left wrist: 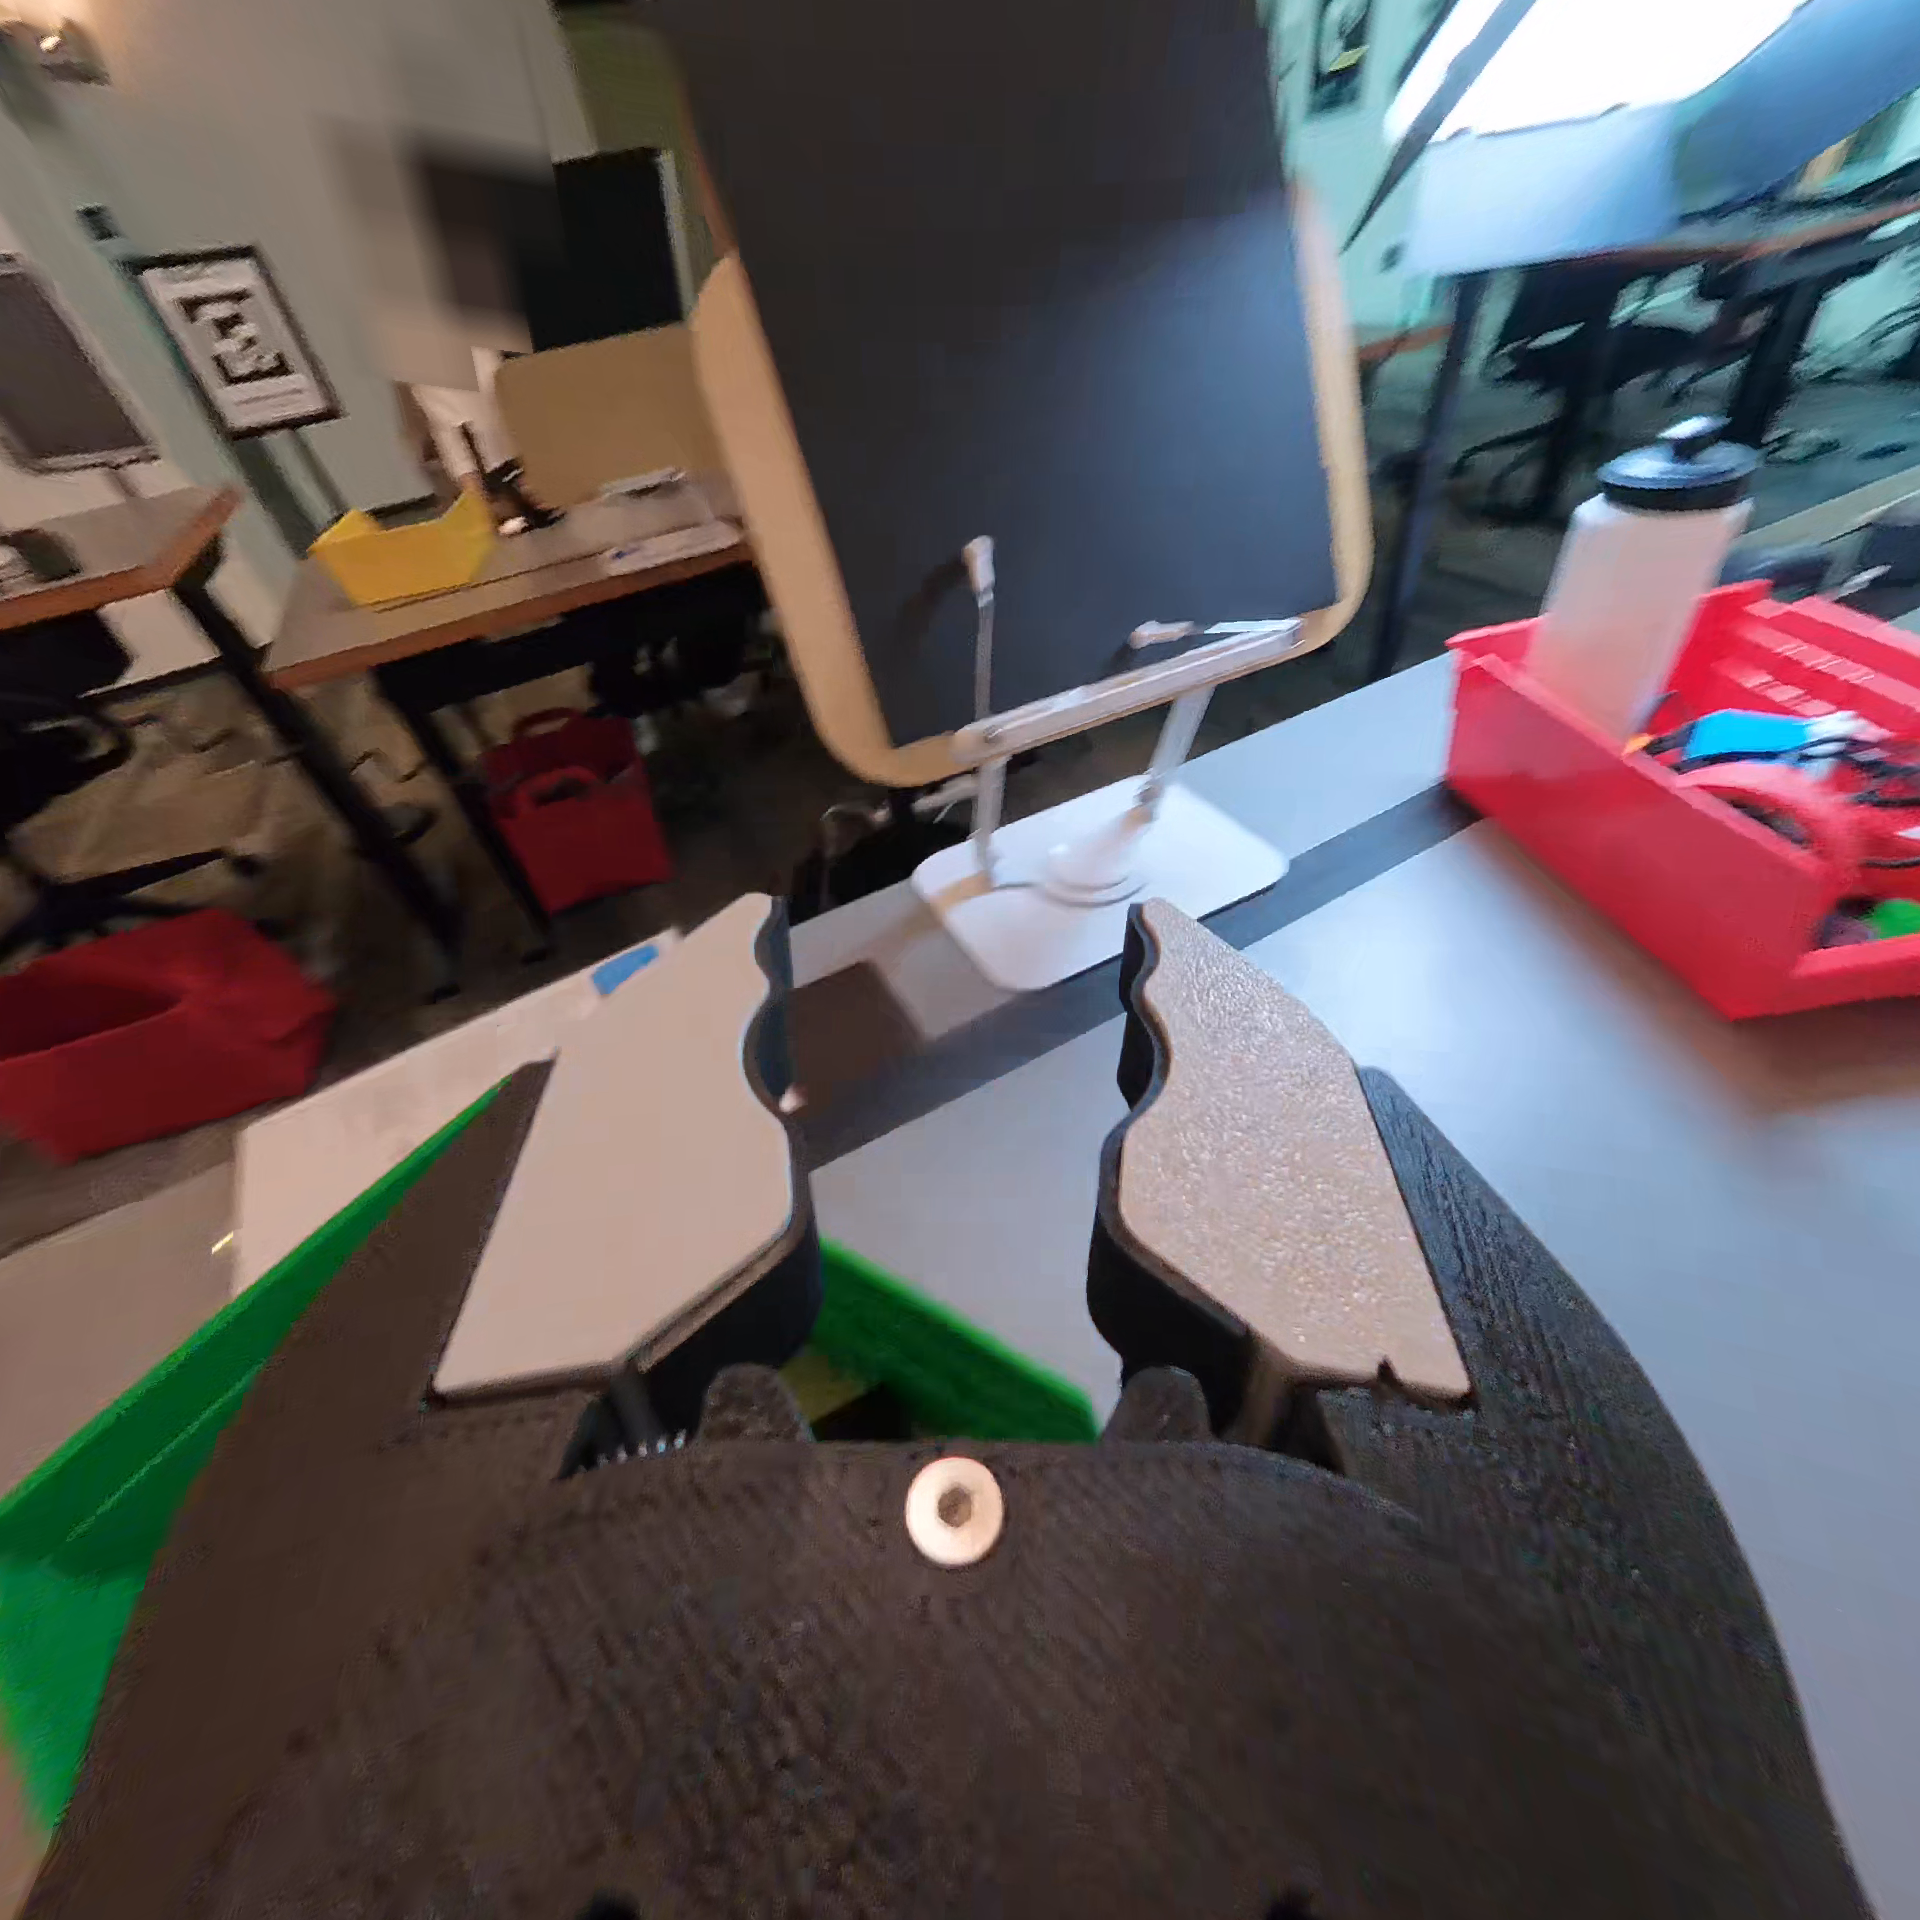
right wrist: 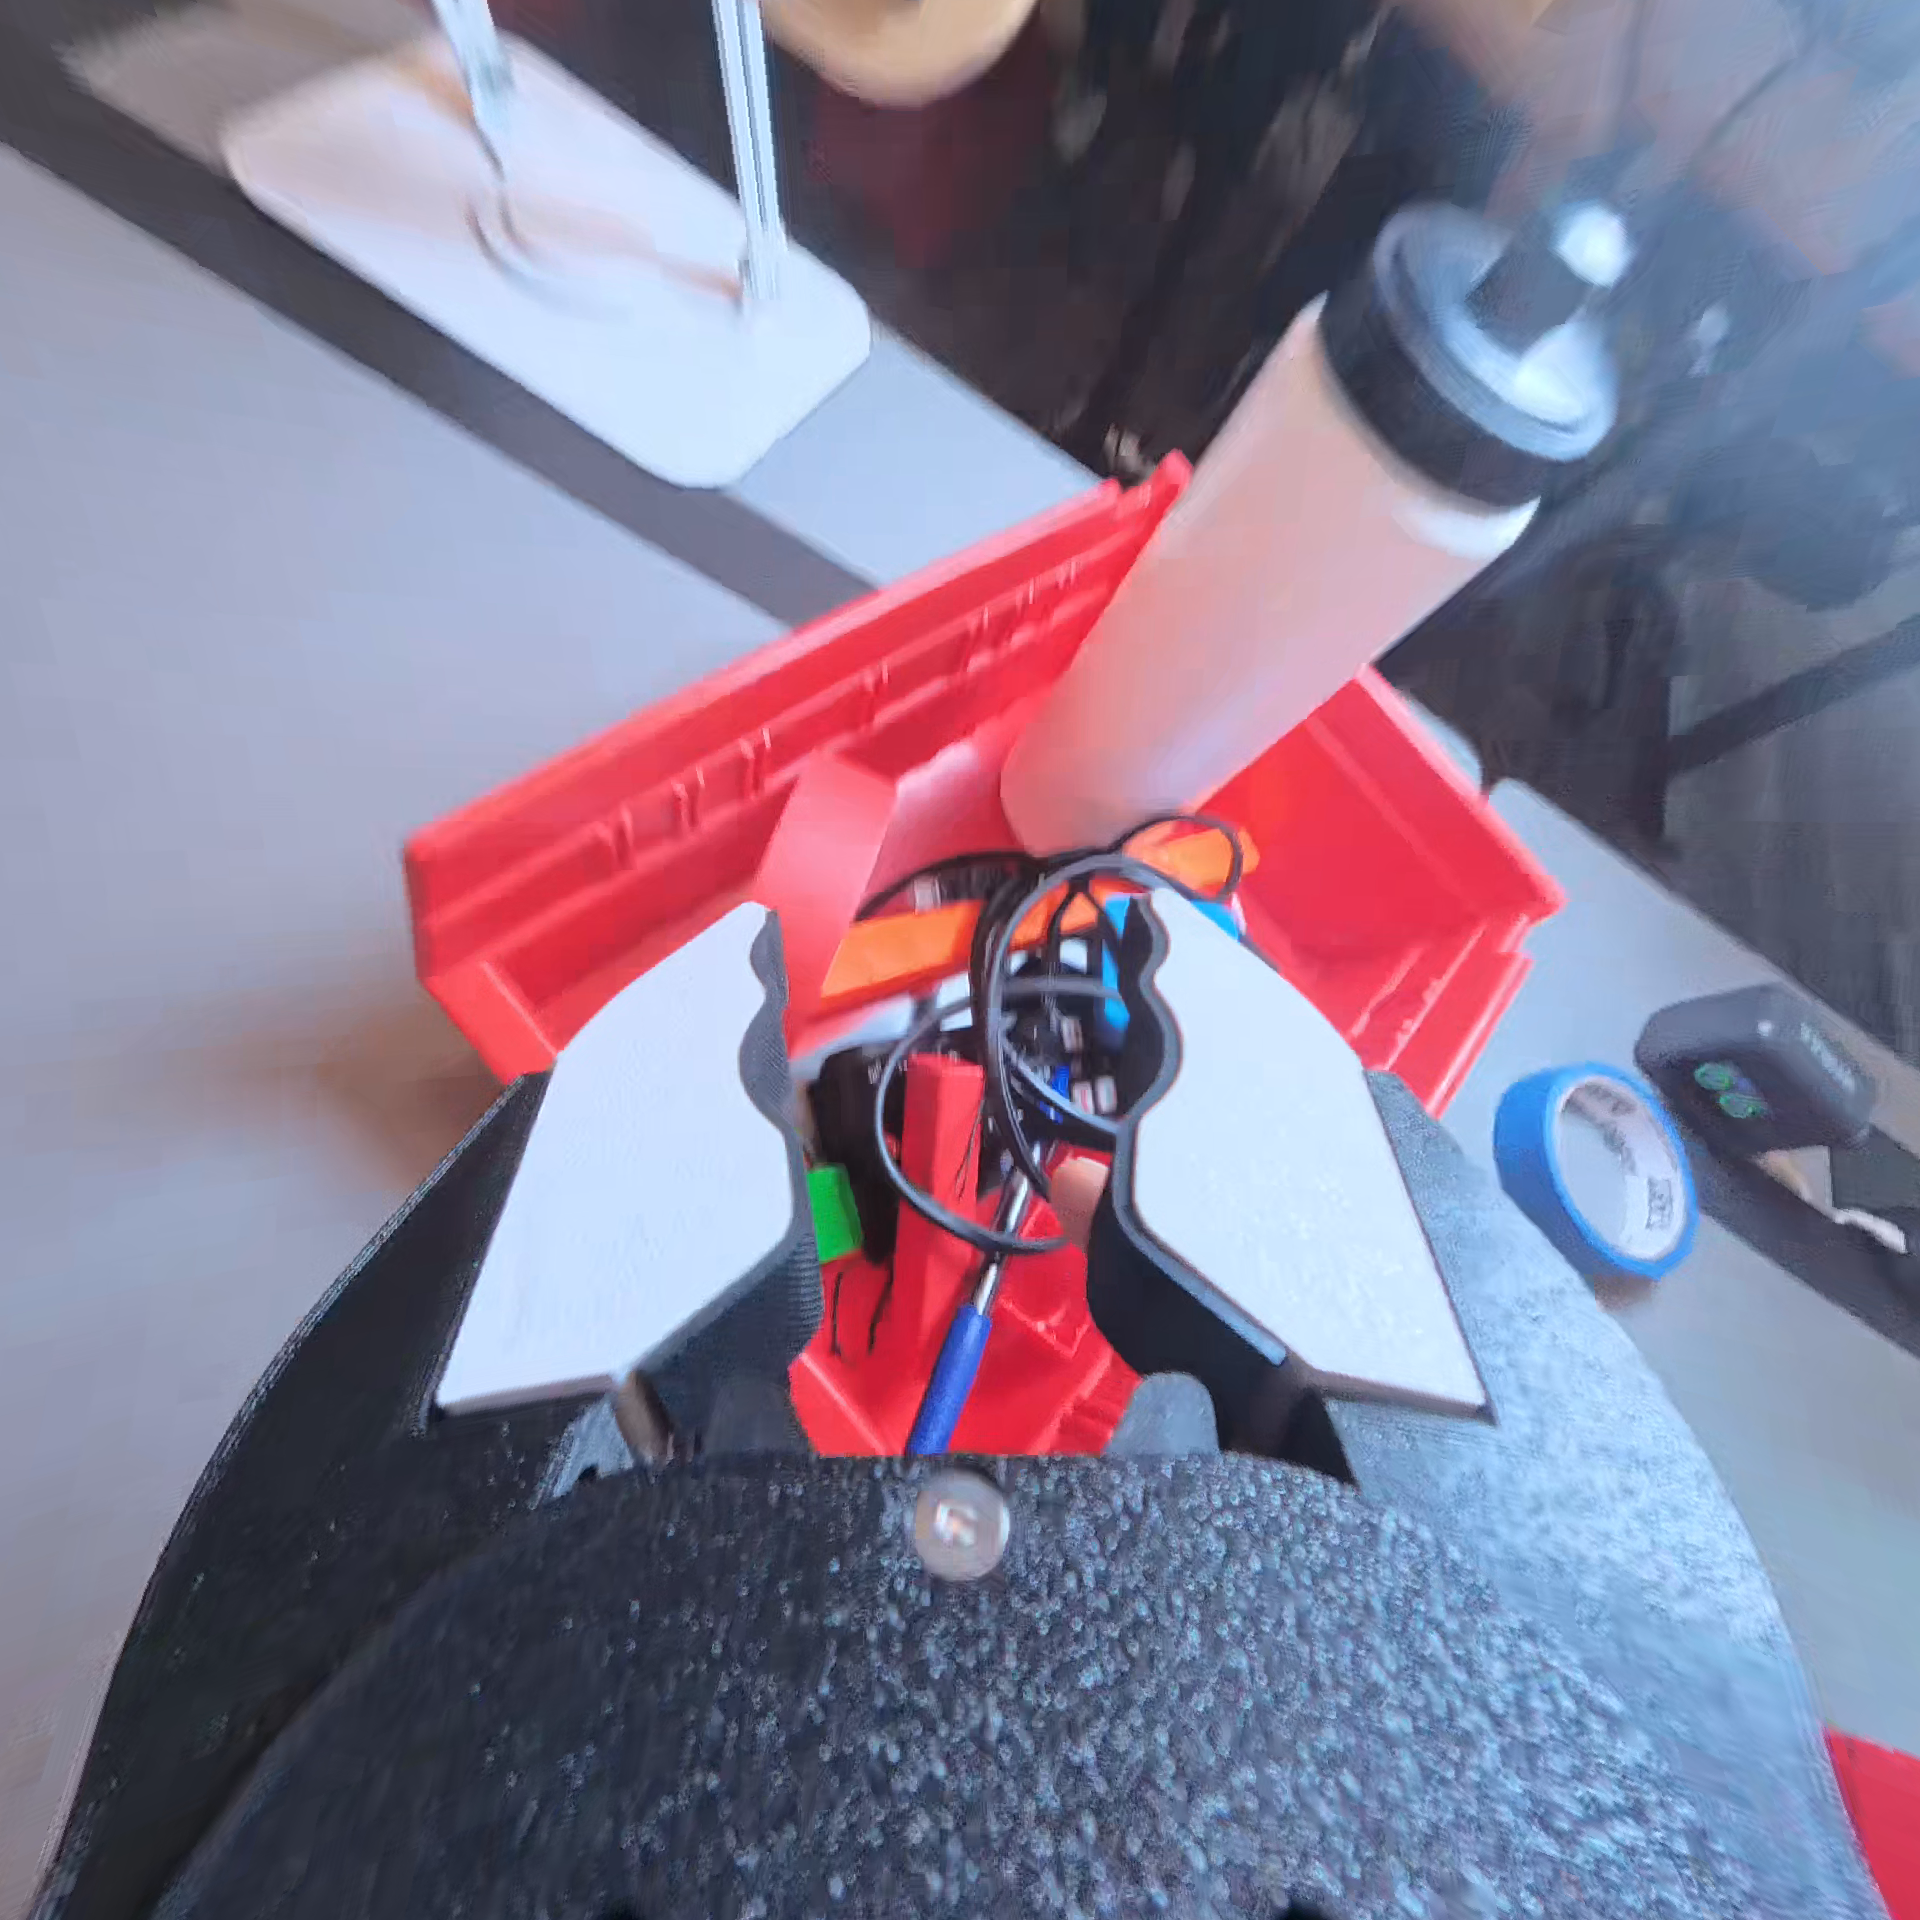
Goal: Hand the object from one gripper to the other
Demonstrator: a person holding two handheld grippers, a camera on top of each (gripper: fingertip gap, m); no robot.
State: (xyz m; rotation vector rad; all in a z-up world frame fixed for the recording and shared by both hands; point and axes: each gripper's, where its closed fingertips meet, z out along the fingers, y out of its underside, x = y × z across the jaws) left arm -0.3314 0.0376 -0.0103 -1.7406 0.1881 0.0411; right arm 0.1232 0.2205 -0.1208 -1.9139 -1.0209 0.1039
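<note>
A red bin on the grey table holds a white bottle with a black cap, black wires, orange strips, a small green block and a blue-handled tool. My right gripper is open and empty, hovering just above the bin's clutter. My left gripper is open and empty above a green bin at the table's left. The red bin and bottle also show at the right of the left wrist view.
A white stand base with a dark, tan-edged panel stands at the table's back; the base also shows in the right wrist view. A blue tape roll and a black device lie right of the red bin. White paper lies left.
</note>
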